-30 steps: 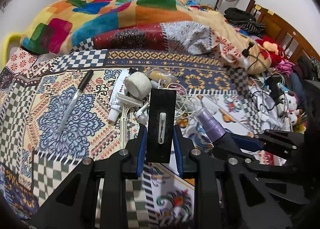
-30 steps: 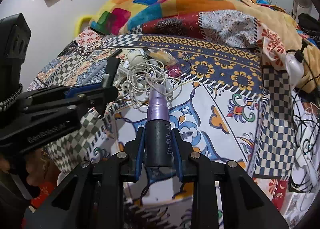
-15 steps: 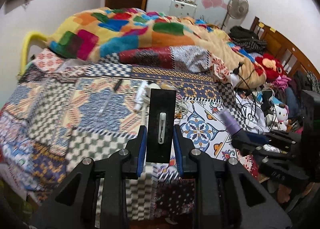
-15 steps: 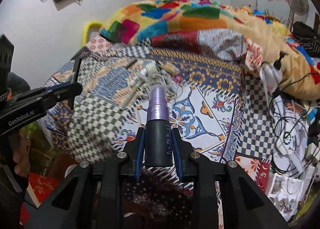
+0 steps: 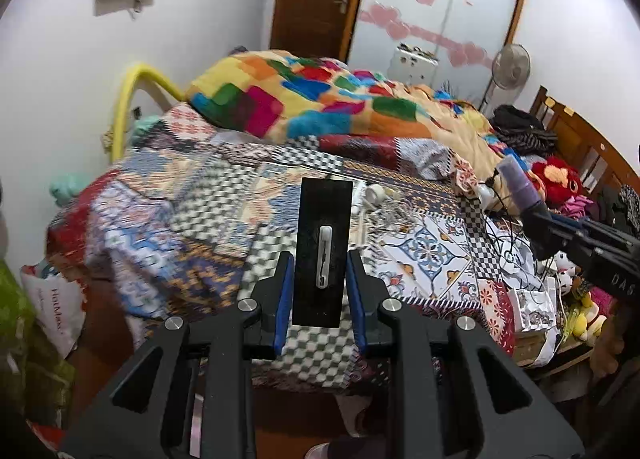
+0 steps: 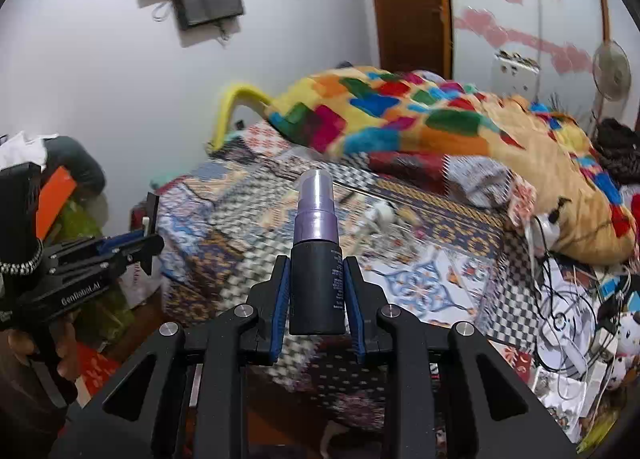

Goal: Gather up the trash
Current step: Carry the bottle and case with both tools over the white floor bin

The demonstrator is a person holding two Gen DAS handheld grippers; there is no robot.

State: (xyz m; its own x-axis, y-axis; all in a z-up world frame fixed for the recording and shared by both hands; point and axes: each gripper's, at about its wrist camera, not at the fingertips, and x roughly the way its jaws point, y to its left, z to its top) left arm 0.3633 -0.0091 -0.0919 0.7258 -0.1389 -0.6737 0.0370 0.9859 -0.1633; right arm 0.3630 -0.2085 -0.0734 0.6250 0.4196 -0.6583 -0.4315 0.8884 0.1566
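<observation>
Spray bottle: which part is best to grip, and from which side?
Grip the spray bottle by its dark lower body, from both sides, as the right gripper does: that part is a straight cylinder; the purple cap is narrower and rounded.

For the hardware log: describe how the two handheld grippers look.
Both the left gripper and the right gripper are matte black frames with triangular cutouts, silver screws and blue-lined jaws. White lettering shows on their sides: "GenRobot.AI" on the left, "DAS" on the right.

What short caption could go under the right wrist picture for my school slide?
Right gripper clamps a dark spray bottle with a purple cap, above the patchwork bed.
</observation>
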